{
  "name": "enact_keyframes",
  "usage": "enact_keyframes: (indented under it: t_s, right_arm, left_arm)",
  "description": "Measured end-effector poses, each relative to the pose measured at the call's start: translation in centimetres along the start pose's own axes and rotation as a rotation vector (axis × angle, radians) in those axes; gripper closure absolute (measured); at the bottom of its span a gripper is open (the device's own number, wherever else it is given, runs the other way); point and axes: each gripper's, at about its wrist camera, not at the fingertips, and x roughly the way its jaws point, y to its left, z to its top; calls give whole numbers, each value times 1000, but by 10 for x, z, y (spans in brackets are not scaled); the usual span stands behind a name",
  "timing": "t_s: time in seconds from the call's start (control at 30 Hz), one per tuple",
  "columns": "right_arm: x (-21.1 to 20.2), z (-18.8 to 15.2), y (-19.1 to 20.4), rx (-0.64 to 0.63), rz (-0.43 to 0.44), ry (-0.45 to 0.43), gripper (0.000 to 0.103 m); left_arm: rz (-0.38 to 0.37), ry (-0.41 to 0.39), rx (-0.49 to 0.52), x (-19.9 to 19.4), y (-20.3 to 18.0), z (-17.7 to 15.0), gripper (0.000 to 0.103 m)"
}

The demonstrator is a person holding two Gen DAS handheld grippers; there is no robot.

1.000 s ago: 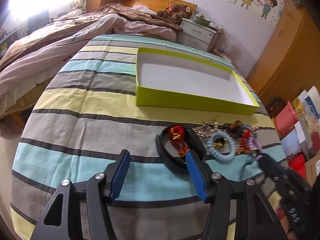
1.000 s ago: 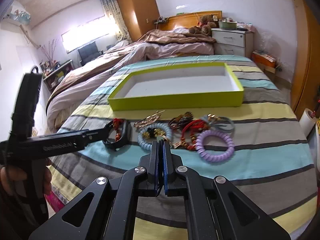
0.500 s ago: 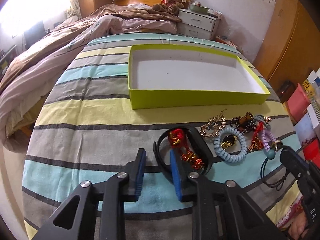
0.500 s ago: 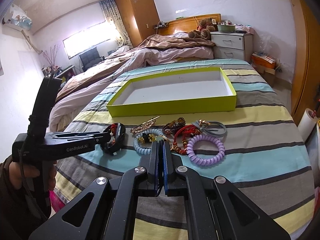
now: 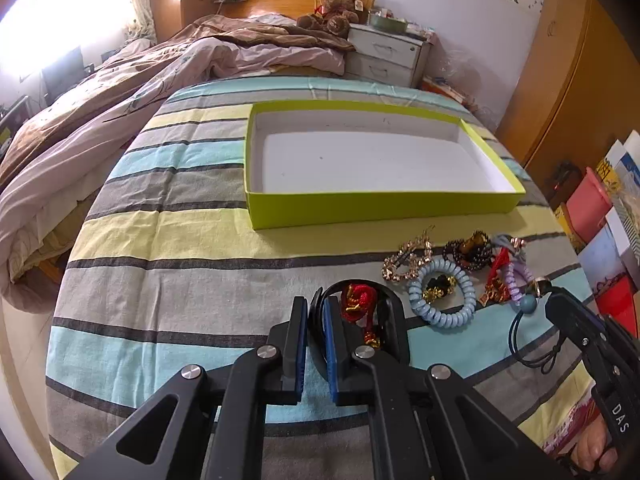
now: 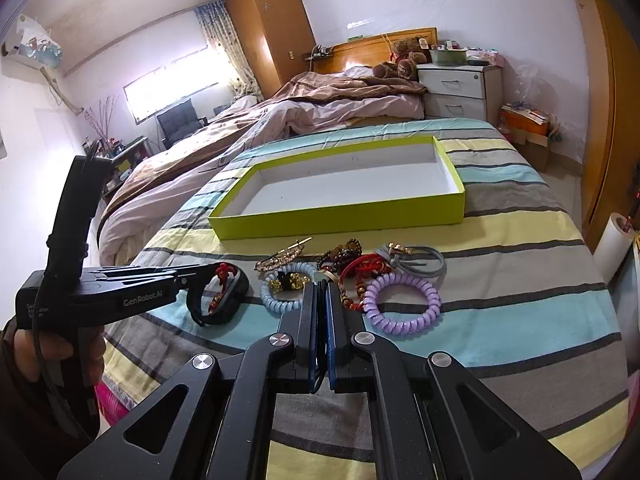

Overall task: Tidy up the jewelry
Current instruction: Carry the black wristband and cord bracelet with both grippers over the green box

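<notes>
Right gripper (image 6: 319,300) low in front, blue pads pressed together on a thin dark cord, tips just before the jewelry heap. Yellow-green box (image 6: 340,222) beyond on the striped bedspread (image 6: 520,320), white inside bare. Near side of the box, in a row: black bracelet (image 6: 236,292) with a red charm, pinched at its rim by the left gripper (image 6: 200,276); light blue coil tie (image 6: 276,300); gold clip (image 6: 280,258); red beaded cords (image 6: 360,268); grey hair ties (image 6: 424,260); purple coil tie (image 6: 402,302).

The left gripper's fingers (image 5: 334,334) are covering the near part of the black bangle (image 5: 394,320). The right gripper (image 6: 320,308) is hiding part of the blue coil band (image 6: 280,300).
</notes>
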Motion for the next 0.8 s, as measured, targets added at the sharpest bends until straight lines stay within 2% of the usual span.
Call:
enact_keyframes:
  t_s: [0.27,0.37,0.57,0.8]
  right_arm:
    - [-3,1,-2,8,-11,-12,100]
    - [-4,2,-1,6,-14,-16,100]
    - [-9,8,-2,4,-17,-31,99]
    - [-15,36,-8,2,-14,-65,99]
  left_arm:
    - [-24,-16,2,-12,1,-4,95]
    - [-54,-49,-2,-23,0,1,95]
    - [-59,-80,18,-34,-6,13,95]
    - [-79,-104,22,-39,-8,36,95]
